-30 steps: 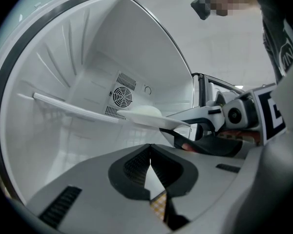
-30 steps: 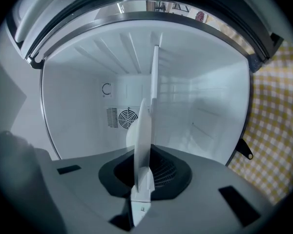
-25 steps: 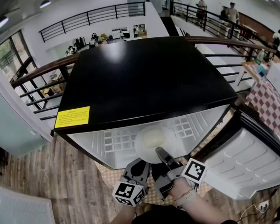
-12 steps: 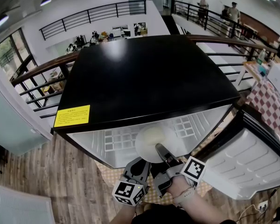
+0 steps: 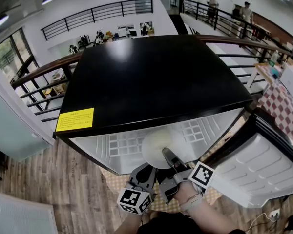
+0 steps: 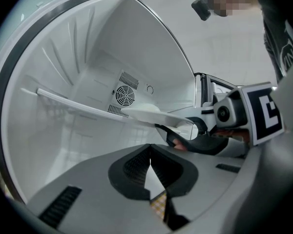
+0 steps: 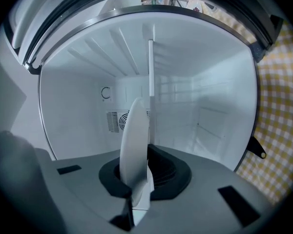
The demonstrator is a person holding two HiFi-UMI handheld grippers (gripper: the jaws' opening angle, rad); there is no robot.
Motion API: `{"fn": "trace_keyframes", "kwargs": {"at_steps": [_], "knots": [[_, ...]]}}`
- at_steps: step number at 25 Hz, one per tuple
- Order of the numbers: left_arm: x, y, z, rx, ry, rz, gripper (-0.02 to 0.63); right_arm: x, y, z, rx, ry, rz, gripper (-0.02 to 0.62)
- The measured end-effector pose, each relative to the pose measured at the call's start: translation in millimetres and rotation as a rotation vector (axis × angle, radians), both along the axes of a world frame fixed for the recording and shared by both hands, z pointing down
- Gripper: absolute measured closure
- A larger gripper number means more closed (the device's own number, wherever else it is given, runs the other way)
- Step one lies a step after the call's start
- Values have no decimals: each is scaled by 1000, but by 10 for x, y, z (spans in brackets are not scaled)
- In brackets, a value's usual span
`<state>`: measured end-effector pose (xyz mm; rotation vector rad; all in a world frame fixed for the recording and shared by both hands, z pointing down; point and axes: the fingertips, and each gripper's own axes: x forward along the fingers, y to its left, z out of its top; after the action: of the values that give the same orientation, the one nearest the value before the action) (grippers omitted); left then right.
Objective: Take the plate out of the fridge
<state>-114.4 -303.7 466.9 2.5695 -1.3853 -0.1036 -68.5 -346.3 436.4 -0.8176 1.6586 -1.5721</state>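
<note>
A small fridge with a black top stands open, its door swung out to the right. The white plate is at the mouth of the white compartment, level with the shelf. My right gripper is shut on the plate's near rim. In the right gripper view the plate shows edge-on between the jaws of the right gripper. My left gripper hangs just left of and below the plate, shut and empty. The left gripper view shows the left gripper, the plate and the right gripper.
A yellow checked mat lies under the fridge on the wooden floor. A railing runs behind the fridge. A red checked table stands at the right. The fridge's back wall has a fan grille.
</note>
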Motion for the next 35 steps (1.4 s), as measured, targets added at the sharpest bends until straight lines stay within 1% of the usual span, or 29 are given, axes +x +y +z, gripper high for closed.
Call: {"fn": "trace_keyframes", "kwargs": {"at_steps": [10,18,28,35], "knots": [[-49,75,-29,6,-4,-9,598,12,117,-13,25,3,-25,554],[-30,220,-71,14,-9,2,598,36,298,-21,32,-2,-36,554],[8,501,-91,22,-14,25,598,96,631,-45,51,-22,-36,554],[37,747,6,10,-11,40,598,147,903,28,73,7,-49,554]]}}
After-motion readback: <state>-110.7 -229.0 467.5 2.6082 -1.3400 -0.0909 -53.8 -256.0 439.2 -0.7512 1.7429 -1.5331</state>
